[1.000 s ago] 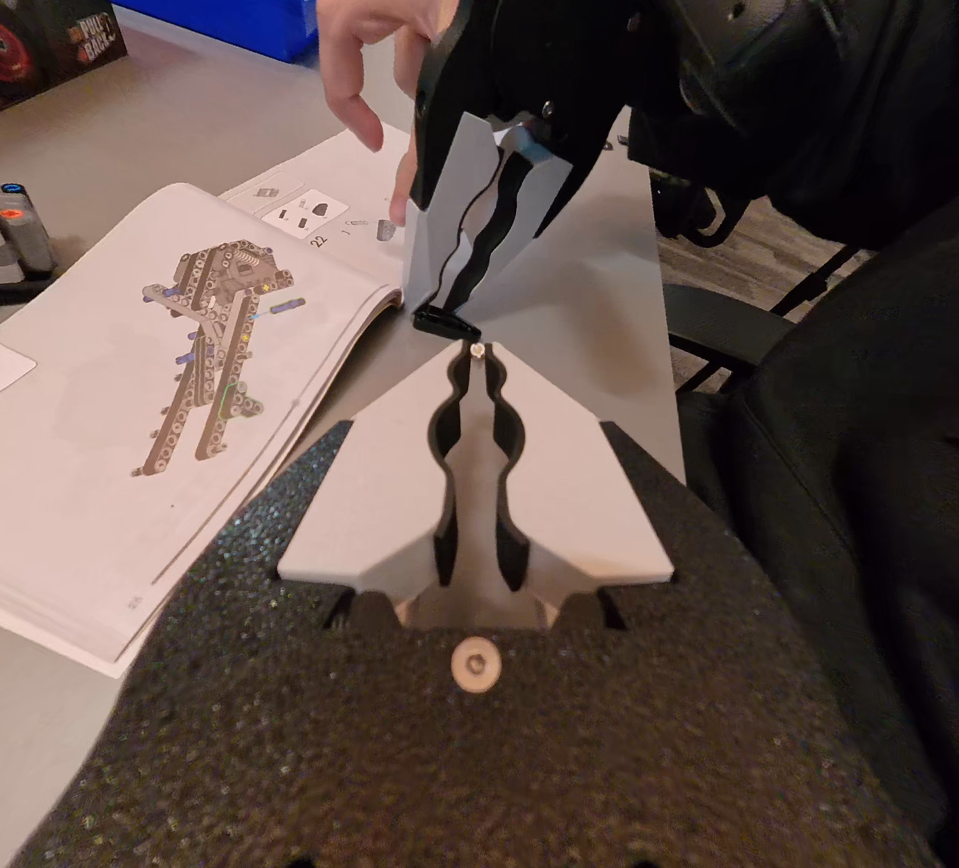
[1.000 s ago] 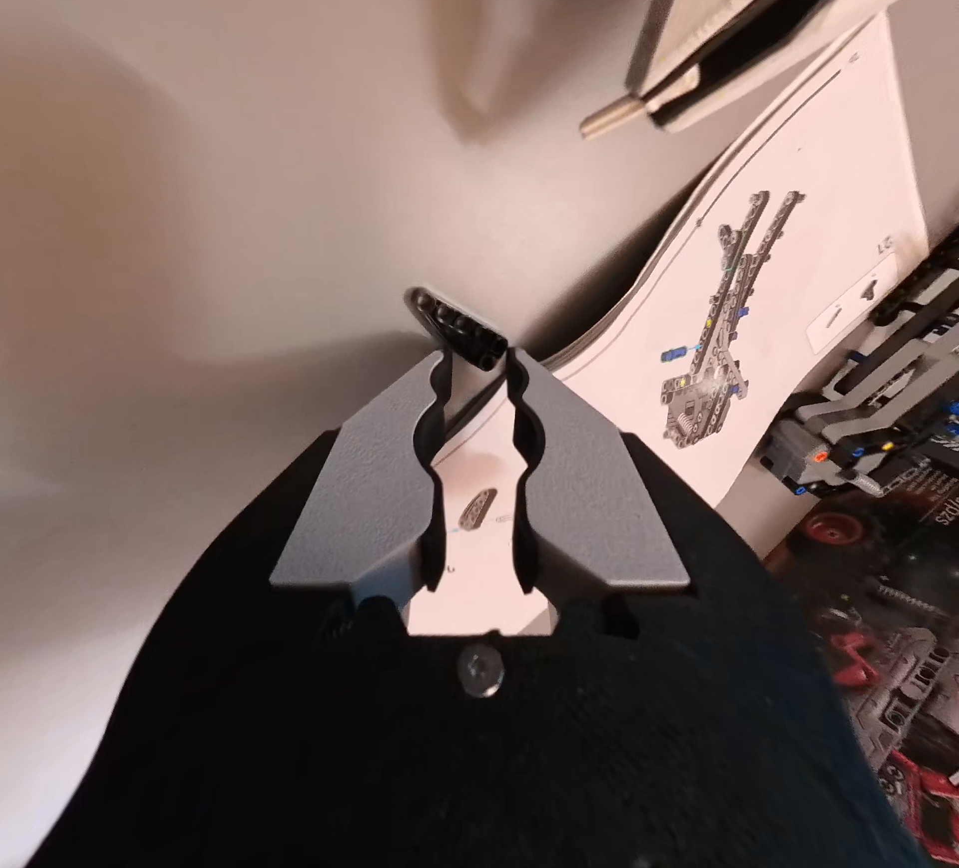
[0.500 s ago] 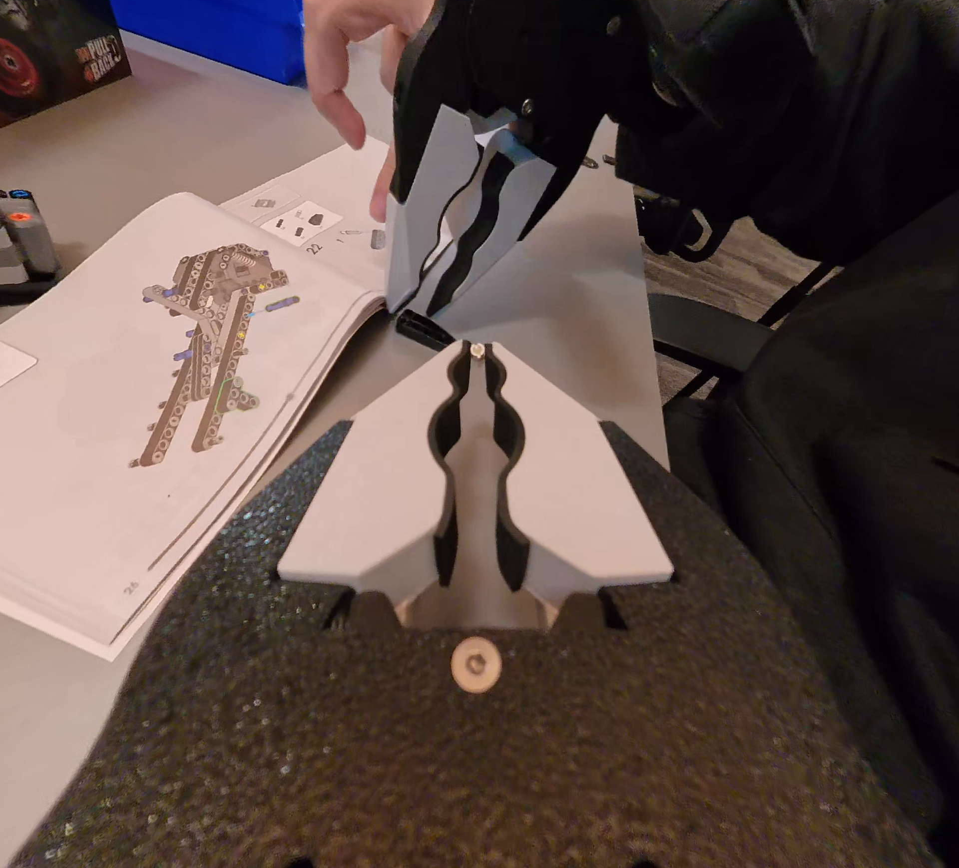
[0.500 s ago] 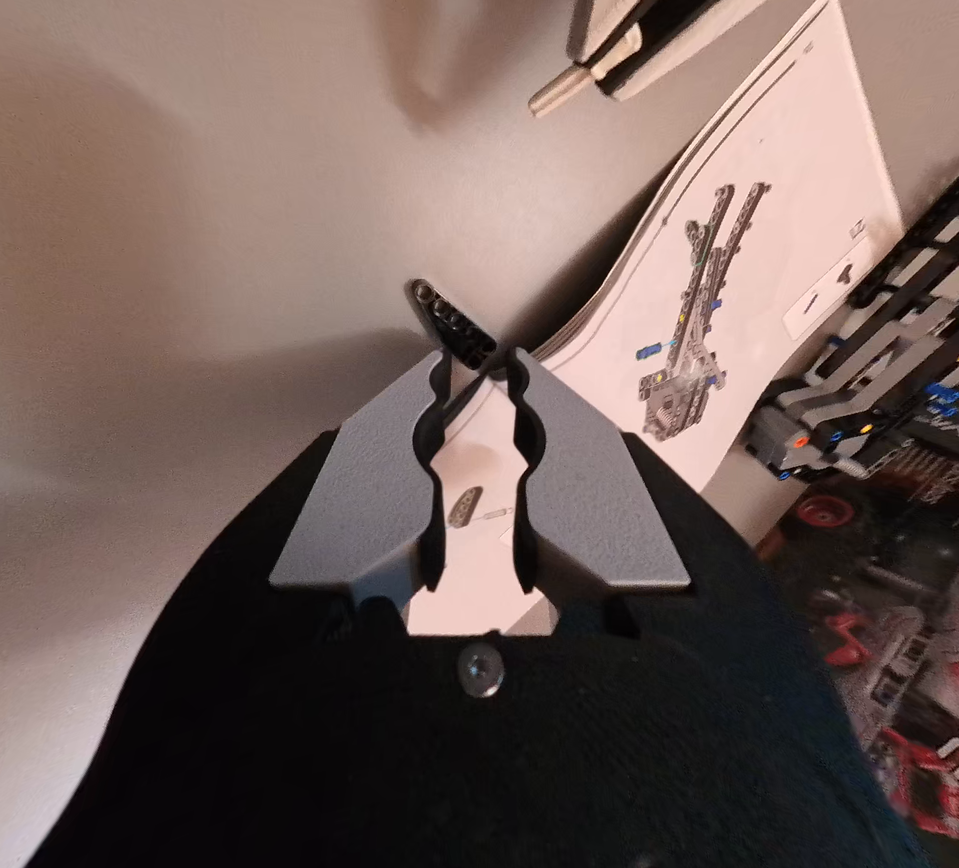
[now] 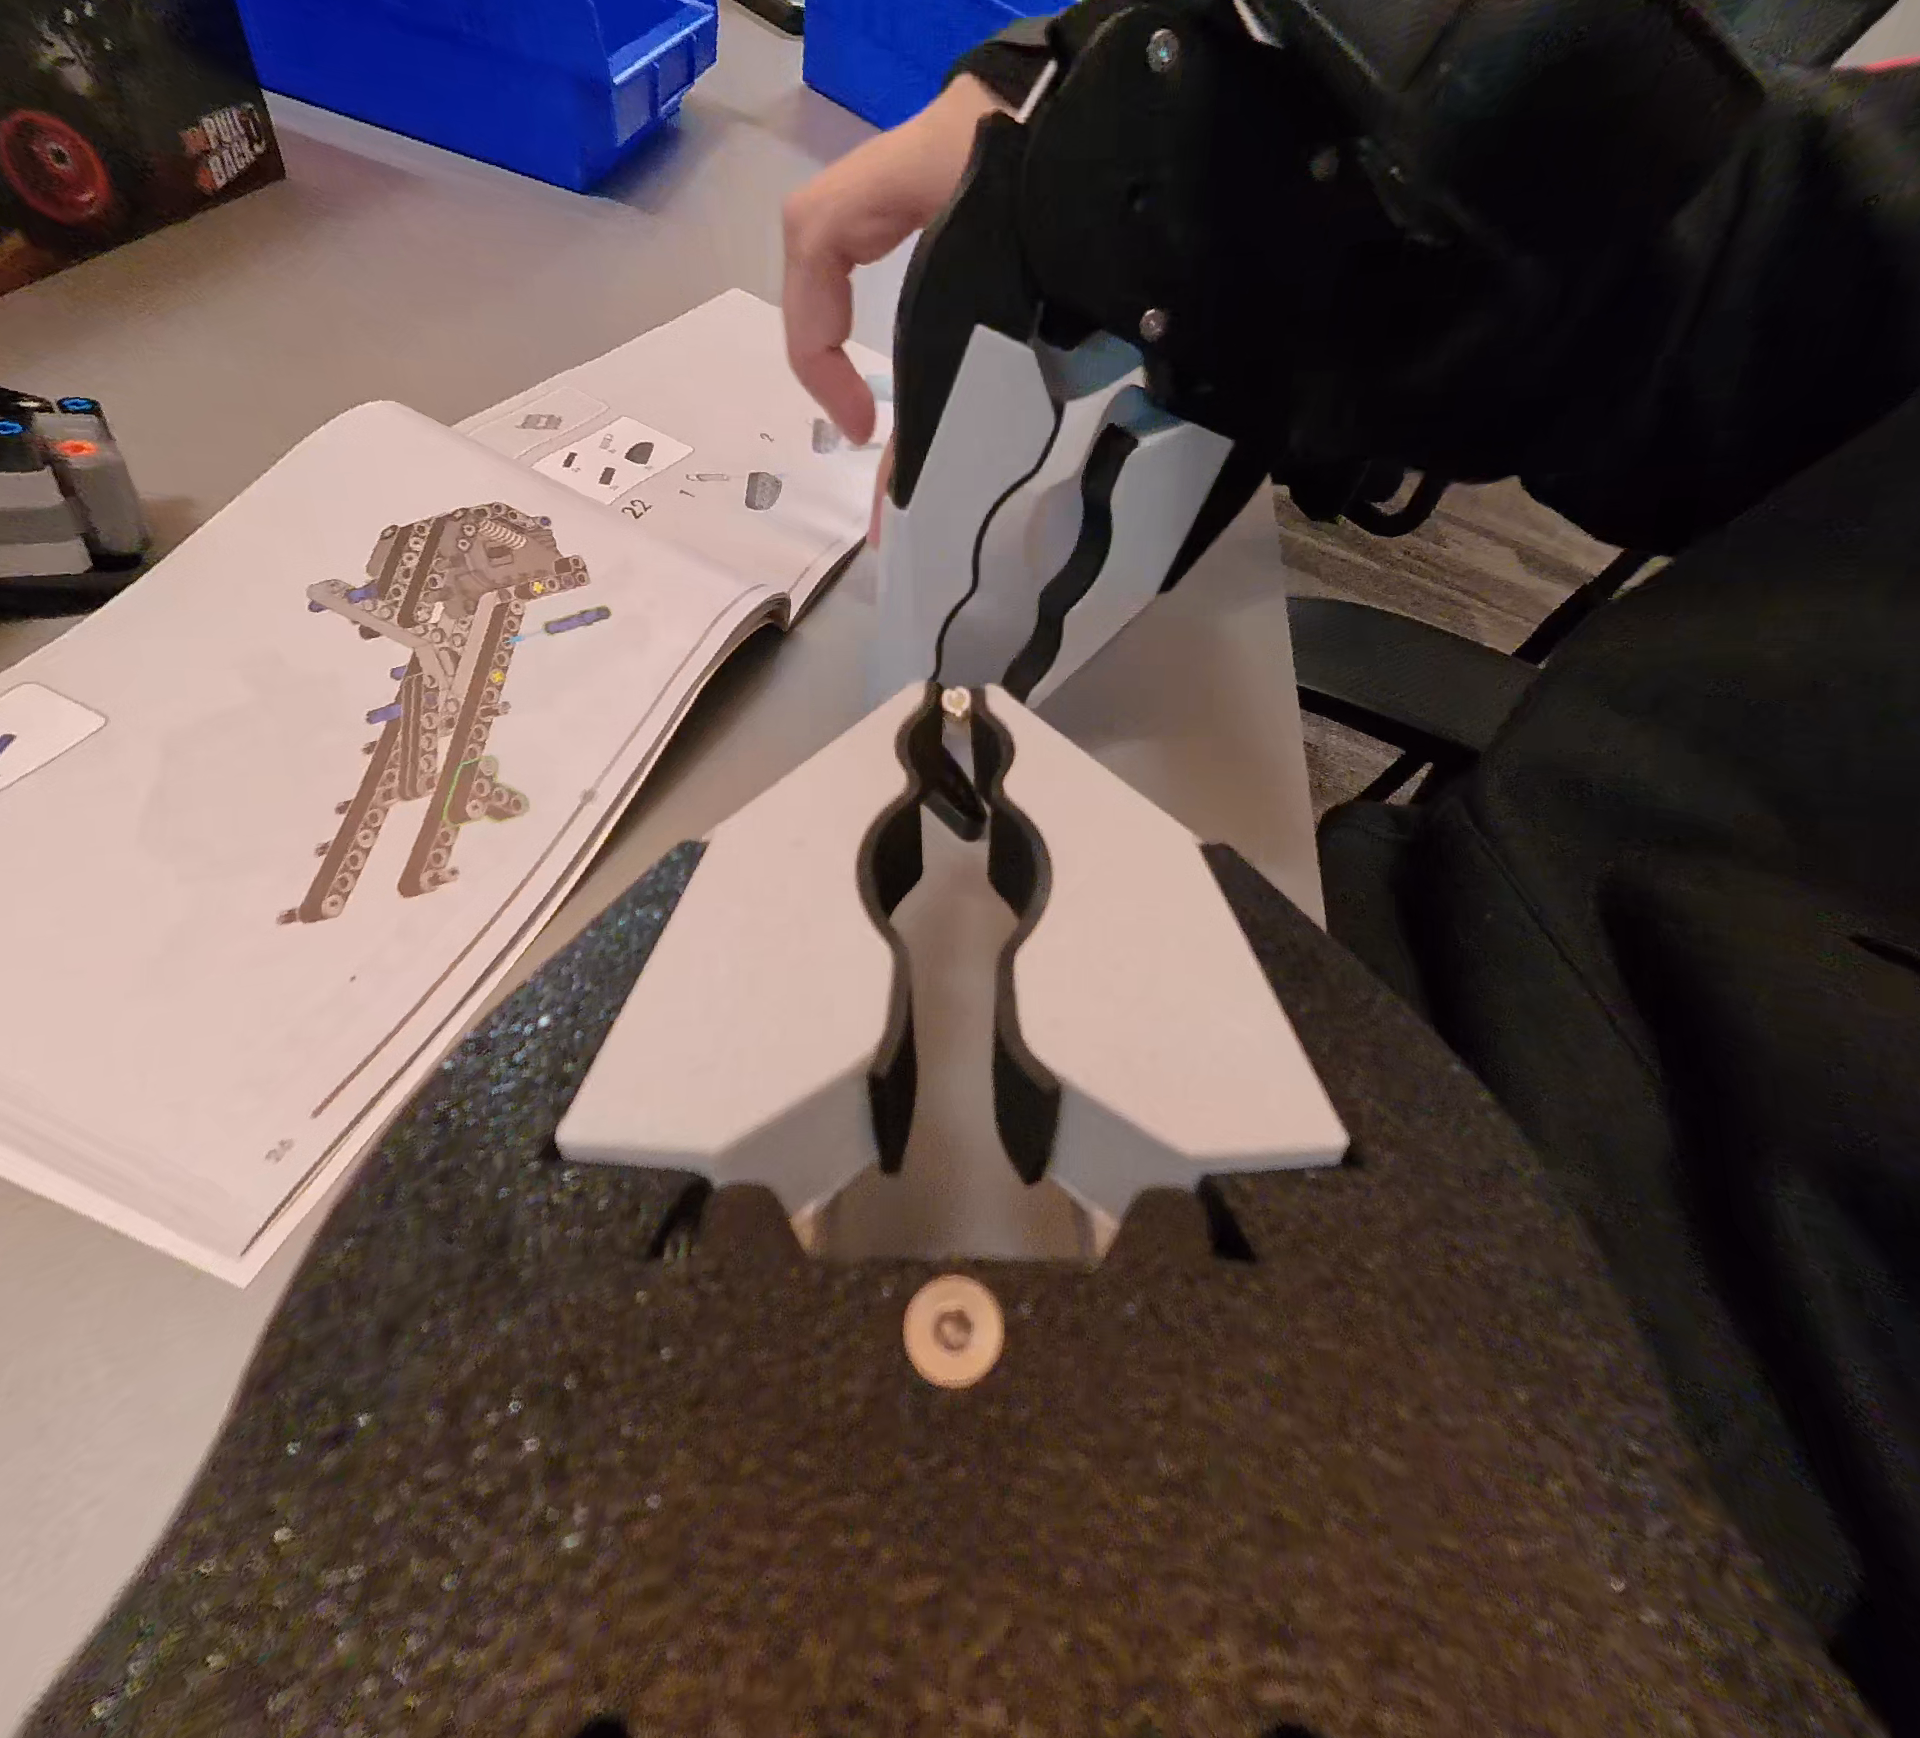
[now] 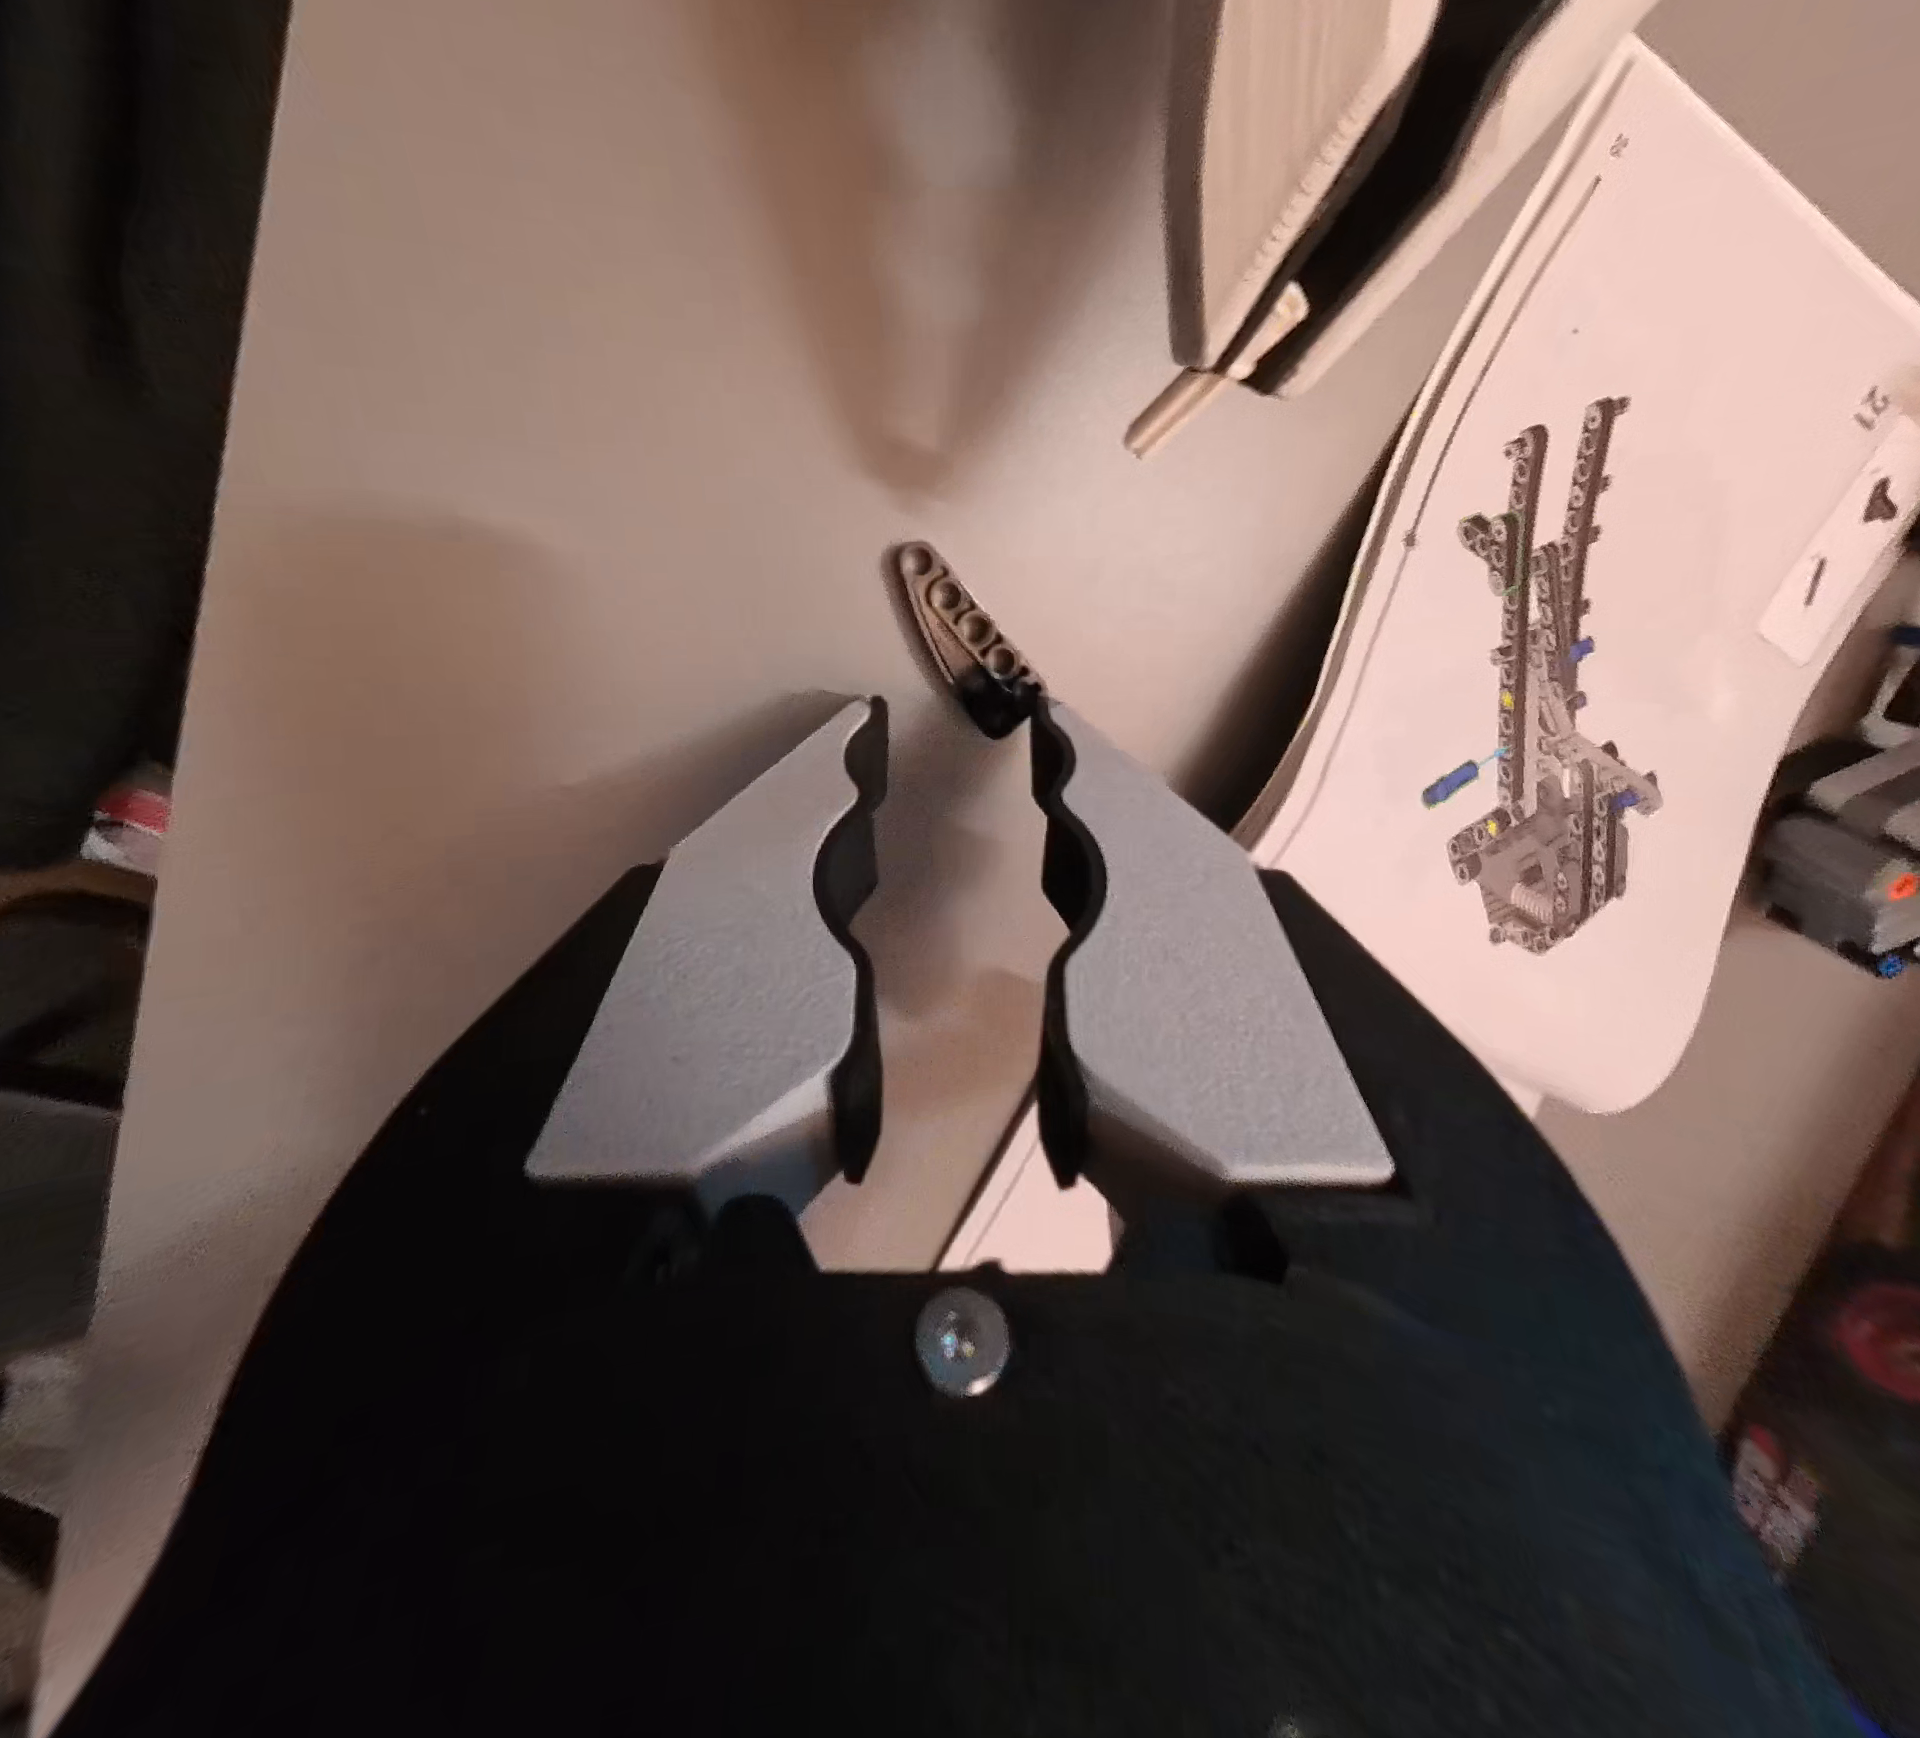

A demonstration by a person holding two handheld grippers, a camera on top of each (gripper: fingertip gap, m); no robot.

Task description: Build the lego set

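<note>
Left claw (image 5: 954,714) nearly closed, pinching a small tan peg (image 5: 955,702) at its tips. Right claw (image 6: 956,712) parted narrowly, empty. Black holed plastic beam (image 6: 961,623) lies on the grey desk (image 6: 520,338), touching the right claw's tip. Beyond, an open white instruction booklet (image 5: 312,753).

The black beam (image 6: 961,623) — its near end hidden behind the right gripper's (image 6: 956,712) fingertip; the booklet (image 5: 312,753) cut off leftwards — the motor (image 5: 62,483) beyond it too.
</note>
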